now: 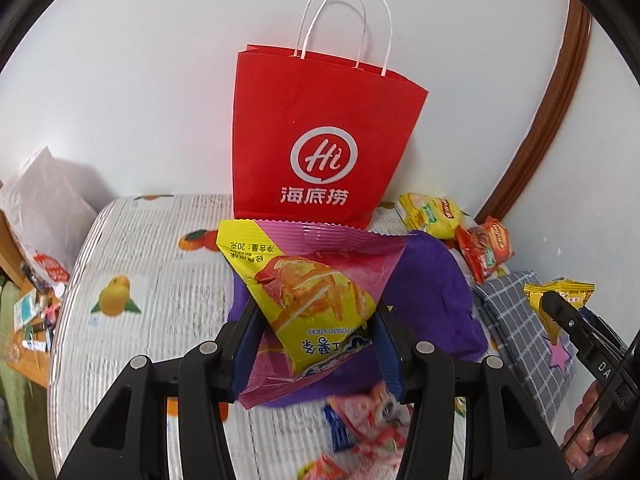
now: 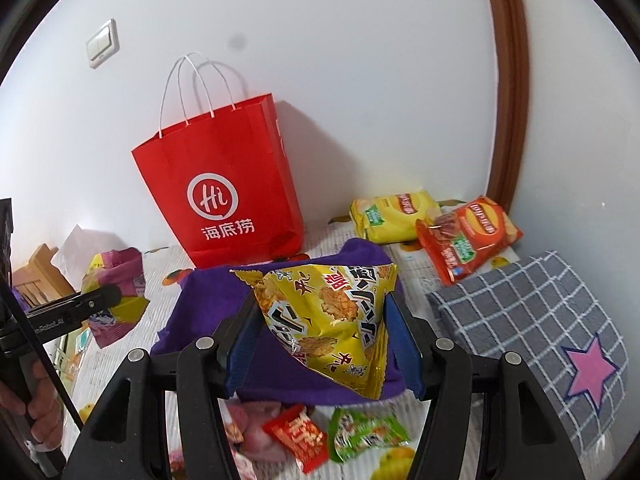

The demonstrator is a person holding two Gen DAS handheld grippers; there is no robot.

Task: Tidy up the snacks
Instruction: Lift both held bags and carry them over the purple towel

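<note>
Snack packets below right claw blurred, half hidden.

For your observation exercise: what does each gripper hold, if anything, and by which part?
Left gripper: the yellow-and-pink potato sticks packet, pinched across its lower half. Right gripper: the yellow snack packet, gripped across its middle.

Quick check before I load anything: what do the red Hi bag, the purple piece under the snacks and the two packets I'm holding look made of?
Red bag: matte paper, creased folds, twisted white cord handles.
Purple piece: soft fabric, probably felt or knit; limp, no shine.
Potato-stick packet and yellow packet: glossy plastic film, crinkled with glare, one serrated seal.
</note>
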